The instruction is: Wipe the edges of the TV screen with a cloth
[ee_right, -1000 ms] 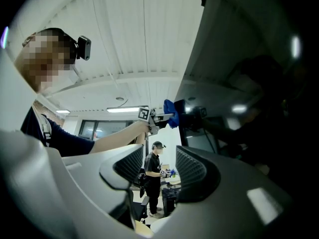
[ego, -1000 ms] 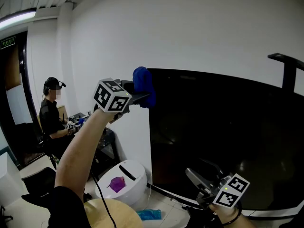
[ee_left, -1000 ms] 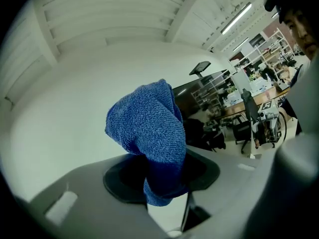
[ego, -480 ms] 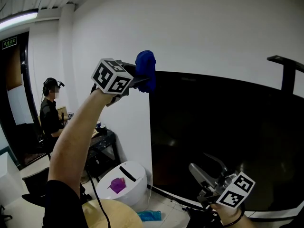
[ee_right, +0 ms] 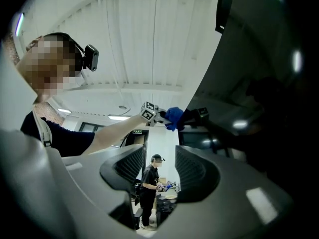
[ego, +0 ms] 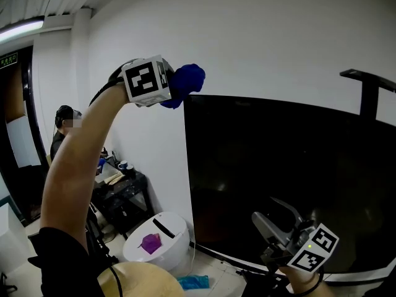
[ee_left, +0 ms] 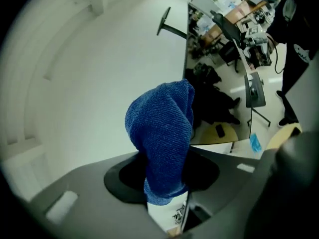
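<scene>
The big black TV screen (ego: 278, 166) stands against the white wall. My left gripper (ego: 178, 86) is raised at the TV's top left corner, shut on a bunched blue cloth (ego: 187, 80). In the left gripper view the cloth (ee_left: 162, 128) bulges out between the jaws of the left gripper (ee_left: 165, 176). Whether the cloth touches the frame I cannot tell. My right gripper (ego: 277, 216) hangs low in front of the screen's lower part, open. Its jaws have just been closing a little, with nothing between them. The right gripper (ee_right: 159, 171) points upward, with the blue cloth (ee_right: 174, 117) far off.
A white round bin (ego: 154, 237) with a purple thing on it stands below the TV's left corner. Near it are a tan stool (ego: 142, 280) and a blue item (ego: 195, 281). A person (ego: 62, 135) sits at the far left by a dark table (ego: 120, 187). A black bracket (ego: 365, 82) rises above the TV.
My left gripper has risen with the cloth from beside the TV's upper left edge to above its corner, and its wrist has rolled. The right gripper has lifted slightly.
</scene>
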A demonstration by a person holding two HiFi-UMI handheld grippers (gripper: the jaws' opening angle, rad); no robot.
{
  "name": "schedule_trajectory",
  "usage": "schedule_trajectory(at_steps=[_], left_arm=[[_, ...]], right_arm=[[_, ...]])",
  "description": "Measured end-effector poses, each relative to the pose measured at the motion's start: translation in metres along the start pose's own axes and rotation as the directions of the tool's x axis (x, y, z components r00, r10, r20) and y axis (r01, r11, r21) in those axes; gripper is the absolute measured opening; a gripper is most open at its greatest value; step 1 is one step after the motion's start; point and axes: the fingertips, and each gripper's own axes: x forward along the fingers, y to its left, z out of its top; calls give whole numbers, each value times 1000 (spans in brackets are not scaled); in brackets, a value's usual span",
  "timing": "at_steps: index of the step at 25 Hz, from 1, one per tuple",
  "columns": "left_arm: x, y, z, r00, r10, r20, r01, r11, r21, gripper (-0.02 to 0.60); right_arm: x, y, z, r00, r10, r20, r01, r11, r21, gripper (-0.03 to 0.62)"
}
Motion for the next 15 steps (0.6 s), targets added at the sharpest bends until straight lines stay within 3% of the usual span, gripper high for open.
schedule_trajectory(at_steps=[8, 15], left_arm=[[26, -18, 16, 978, -53, -200, 94, 976, 198, 157], [25, -34, 44, 963, -42, -264, 146, 911, 386, 156]], right_arm=[[-15, 6, 16, 1000, 9, 25, -8, 1000, -22, 204], [-29, 6, 17, 1000, -3, 28, 4, 1000, -8, 202]])
